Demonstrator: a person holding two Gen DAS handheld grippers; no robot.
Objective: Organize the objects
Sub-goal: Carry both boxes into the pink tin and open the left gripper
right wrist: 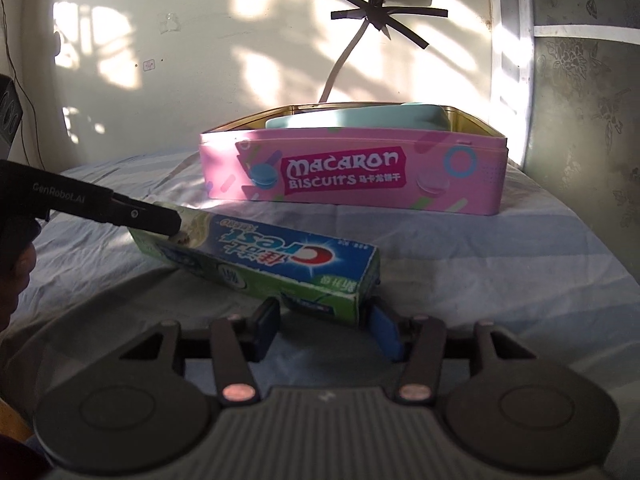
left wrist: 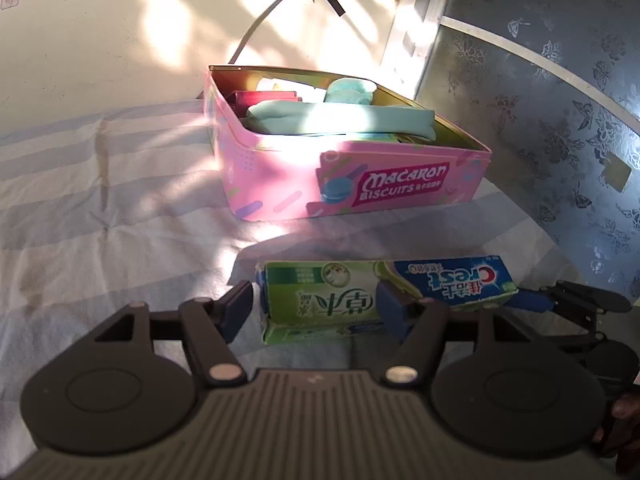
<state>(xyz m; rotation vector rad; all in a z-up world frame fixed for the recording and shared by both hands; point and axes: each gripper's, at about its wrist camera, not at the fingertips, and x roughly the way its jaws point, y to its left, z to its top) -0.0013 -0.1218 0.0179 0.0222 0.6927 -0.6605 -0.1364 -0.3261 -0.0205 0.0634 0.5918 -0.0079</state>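
Note:
A green and blue Crest toothpaste box (left wrist: 360,292) (right wrist: 280,264) lies flat on the striped sheet in front of an open pink Macaron Biscuits tin (left wrist: 280,184) (right wrist: 460,188). My left gripper (left wrist: 316,312) is at the box's green end, open: one finger (left wrist: 238,312) stands just beyond the end and the other (left wrist: 394,312) over its top face. In the right wrist view that finger (right wrist: 160,218) rests at the box's far end. My right gripper (right wrist: 326,330) is open around the box's near corner, its pads close beside it.
The tin holds a teal cloth (left wrist: 340,118) and a dark red item (left wrist: 256,100). A cable (right wrist: 340,68) taped to the wall drops behind the tin. A patterned glass door (left wrist: 560,120) borders the bed on the right. The sheet (left wrist: 100,200) stretches left.

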